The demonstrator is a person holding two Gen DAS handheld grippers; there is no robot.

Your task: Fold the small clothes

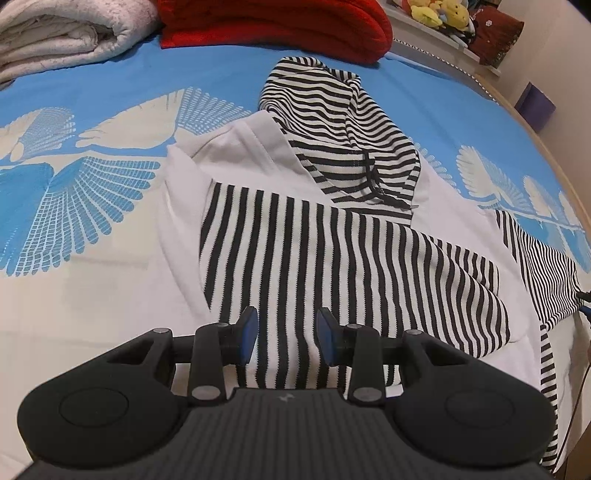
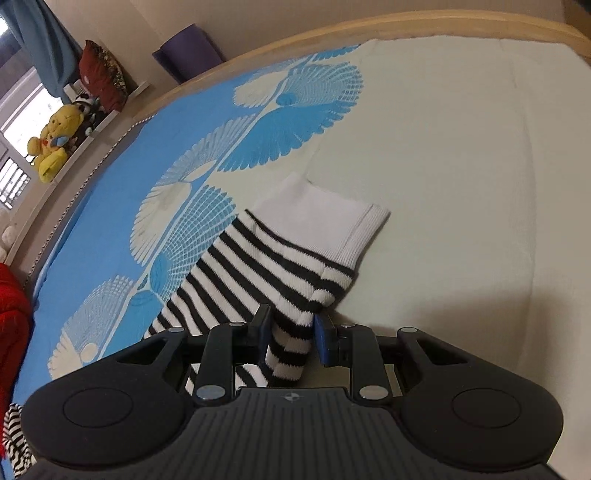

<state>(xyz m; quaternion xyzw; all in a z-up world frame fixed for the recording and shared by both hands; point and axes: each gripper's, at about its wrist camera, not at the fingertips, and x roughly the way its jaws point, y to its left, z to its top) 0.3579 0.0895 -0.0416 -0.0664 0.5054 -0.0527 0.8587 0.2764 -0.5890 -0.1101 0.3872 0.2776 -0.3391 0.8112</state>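
A small white hoodie with black-and-white striped hood point(image 1: 332, 122) and sleeves lies on the bed. One striped sleeve point(image 1: 332, 266) is folded across its white body point(image 1: 184, 206). My left gripper point(image 1: 286, 334) is open just above that folded sleeve, its blue pads apart. In the right wrist view the other striped sleeve point(image 2: 251, 280) with a white cuff point(image 2: 332, 221) stretches across the bed. My right gripper point(image 2: 291, 330) has its jaws around a fold of this sleeve, with a gap at the right pad.
The bed sheet point(image 1: 110, 110) is blue and white with fan prints. A folded white blanket point(image 1: 55, 33) and a red blanket point(image 1: 277, 26) lie at the far side. A shelf with yellow plush toys point(image 2: 55, 140) runs beside the wooden bed frame point(image 2: 406, 26).
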